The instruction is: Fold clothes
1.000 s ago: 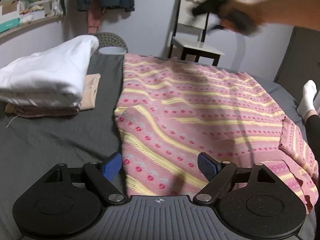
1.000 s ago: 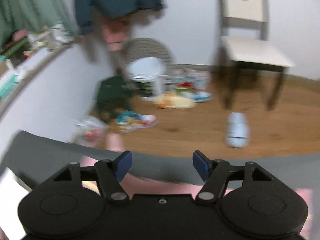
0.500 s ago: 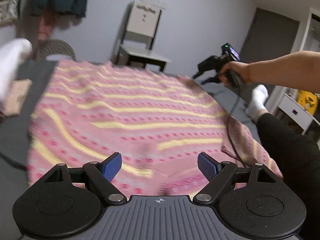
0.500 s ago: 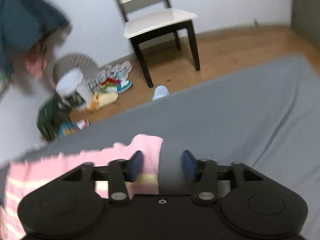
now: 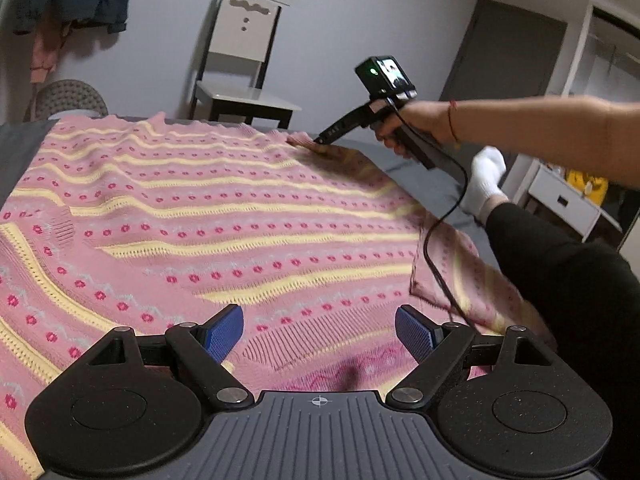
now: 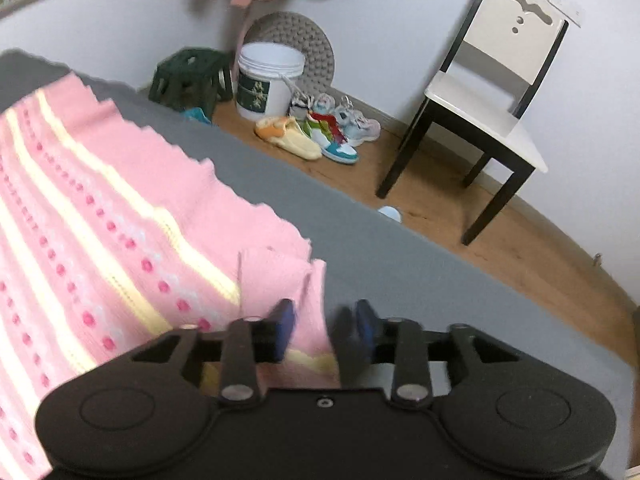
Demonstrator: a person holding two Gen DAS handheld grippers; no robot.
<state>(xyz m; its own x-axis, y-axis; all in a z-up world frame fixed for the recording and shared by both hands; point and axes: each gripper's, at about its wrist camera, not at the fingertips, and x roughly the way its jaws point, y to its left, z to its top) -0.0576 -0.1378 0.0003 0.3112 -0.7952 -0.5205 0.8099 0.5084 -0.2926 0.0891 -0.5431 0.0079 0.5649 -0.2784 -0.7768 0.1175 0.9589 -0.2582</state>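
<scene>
On grey bed (image 5: 24, 136): one pink sweater (image 5: 224, 216); left tongs (image 5: 319, 334) open, right tongs (image 6: 325, 326) straddling its corner, half-closed.

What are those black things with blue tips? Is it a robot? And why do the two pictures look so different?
It is not a robot. A person holds a grabbing tool in each hand, and each one has a camera that looks along its two blue fingers.

One picture comes from the left tool. Its fingers are wide apart and hold nothing, above a pink knitted sweater spread on a grey bed. In that picture you also see the person's arm reaching out with the right tool to the sweater's far corner.

The other picture comes from that right tool. A bit of sweater lies between its fingers, but there is a gap, so it isn't pinched yet. Behind the bed are a chair and shoes.
</scene>
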